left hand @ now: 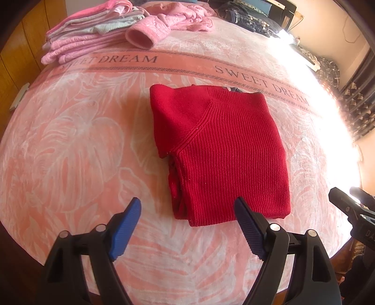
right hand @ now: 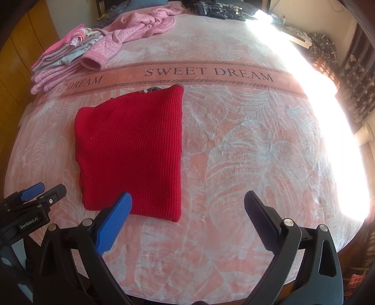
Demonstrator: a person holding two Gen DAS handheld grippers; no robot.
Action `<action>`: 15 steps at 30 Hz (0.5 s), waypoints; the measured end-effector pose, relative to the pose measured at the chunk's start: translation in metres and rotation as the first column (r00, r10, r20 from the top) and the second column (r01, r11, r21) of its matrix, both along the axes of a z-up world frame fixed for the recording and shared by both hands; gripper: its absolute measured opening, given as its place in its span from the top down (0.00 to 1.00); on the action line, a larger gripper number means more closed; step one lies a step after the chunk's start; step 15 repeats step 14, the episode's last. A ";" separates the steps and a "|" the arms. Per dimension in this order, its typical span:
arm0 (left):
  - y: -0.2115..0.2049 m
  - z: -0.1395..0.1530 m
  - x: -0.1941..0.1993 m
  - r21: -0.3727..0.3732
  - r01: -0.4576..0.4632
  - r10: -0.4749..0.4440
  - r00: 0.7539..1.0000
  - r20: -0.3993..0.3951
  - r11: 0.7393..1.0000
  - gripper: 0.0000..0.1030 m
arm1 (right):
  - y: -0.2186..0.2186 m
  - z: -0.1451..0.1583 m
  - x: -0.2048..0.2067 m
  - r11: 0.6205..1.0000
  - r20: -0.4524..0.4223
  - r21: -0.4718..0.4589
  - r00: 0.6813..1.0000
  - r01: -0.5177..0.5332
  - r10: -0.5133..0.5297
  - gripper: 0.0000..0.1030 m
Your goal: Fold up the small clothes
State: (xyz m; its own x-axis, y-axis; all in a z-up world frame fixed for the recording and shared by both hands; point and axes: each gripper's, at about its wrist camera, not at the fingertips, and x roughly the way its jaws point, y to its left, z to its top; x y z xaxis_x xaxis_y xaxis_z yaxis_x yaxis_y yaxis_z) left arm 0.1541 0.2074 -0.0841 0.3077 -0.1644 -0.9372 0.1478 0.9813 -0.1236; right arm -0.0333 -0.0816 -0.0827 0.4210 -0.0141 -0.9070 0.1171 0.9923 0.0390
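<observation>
1. Left wrist view, writing: the pink leaf-patterned blanket (left hand: 77, 145) has a darker band (left hand: 164, 68) across it reading "SWEET DREAM" twice, once at about 11 o'clock and once at about 2 o'clock; the part of the right gripper's body seen at 4 o'clock bears letters too cut off to read
2. Left wrist view, the task's thing: a red ribbed sweater (left hand: 218, 154), folded into a rough rectangle, lies flat on the blanket just past centre; its near edge sits at the tip of the right-hand finger, whether touching I cannot tell, and the left-hand finger is clear of it over bare blanket
3. Left wrist view, fingers: the left gripper (left hand: 187, 211) stands wide apart and has hold of nothing
4. Left wrist view, surroundings: a stack of folded pink and grey clothes (left hand: 93, 35) lies at 11 o'clock, with a loose pink garment (left hand: 178, 18) at 12
5. Right wrist view, writing: the band reads "SWEET DREAM" whole at 12 o'clock and a partly covered "DREAM" at 10; the left gripper's body at 8 o'clock is printed "GenRobot.AI"
6. Right wrist view, the task's thing: the sweater lies at 10 o'clock, its near edge running behind the blue left-hand finger (right hand: 112, 225), with the black right-hand finger (right hand: 262, 220) well apart from it
7. Right wrist view, fingers: the right gripper (right hand: 187, 206) is spread wide and empty
</observation>
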 end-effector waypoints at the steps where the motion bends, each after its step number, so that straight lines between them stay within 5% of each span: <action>1: -0.001 -0.001 0.000 0.000 0.000 0.000 1.000 -0.002 1.000 0.20 | 0.000 0.000 -0.001 1.000 0.001 -0.001 1.000 0.003 -0.003 0.07; 15: -0.004 -0.009 0.004 0.004 -0.004 0.004 1.000 -0.017 1.000 0.20 | -0.003 -0.006 0.004 1.000 -0.009 -0.009 1.000 0.007 -0.007 0.07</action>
